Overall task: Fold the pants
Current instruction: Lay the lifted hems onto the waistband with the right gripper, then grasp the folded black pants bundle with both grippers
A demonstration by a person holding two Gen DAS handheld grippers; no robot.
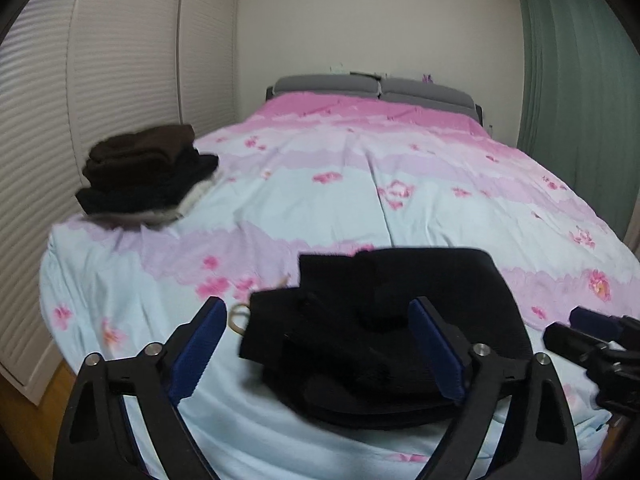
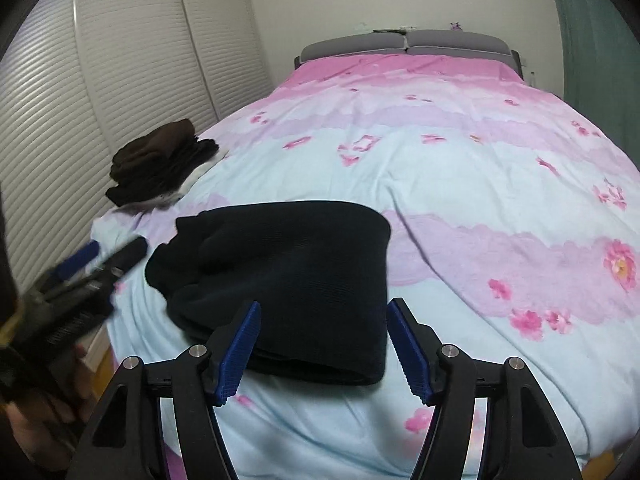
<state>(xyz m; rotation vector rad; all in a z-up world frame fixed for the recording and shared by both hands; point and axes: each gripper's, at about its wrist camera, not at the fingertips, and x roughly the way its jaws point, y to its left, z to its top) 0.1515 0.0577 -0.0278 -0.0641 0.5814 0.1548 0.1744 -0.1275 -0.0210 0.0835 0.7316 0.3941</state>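
Note:
Black pants (image 1: 384, 320) lie folded into a compact bundle on the flowered bedspread (image 1: 320, 200) near the foot of the bed; they also show in the right wrist view (image 2: 288, 280). My left gripper (image 1: 320, 348) is open and empty, its jaws spread just above the bundle's near left part. My right gripper (image 2: 324, 344) is open and empty, over the bundle's near edge. The right gripper shows at the right edge of the left wrist view (image 1: 592, 340). The left gripper shows at the left of the right wrist view (image 2: 92, 268).
A stack of folded dark and brown clothes (image 1: 144, 176) sits at the bed's left edge, also in the right wrist view (image 2: 160, 164). A small tan ring (image 1: 240, 316) lies beside the pants. White louvred closet doors (image 1: 100, 80) stand left, a green curtain (image 1: 580, 80) right, grey pillows (image 1: 376, 88) at the head.

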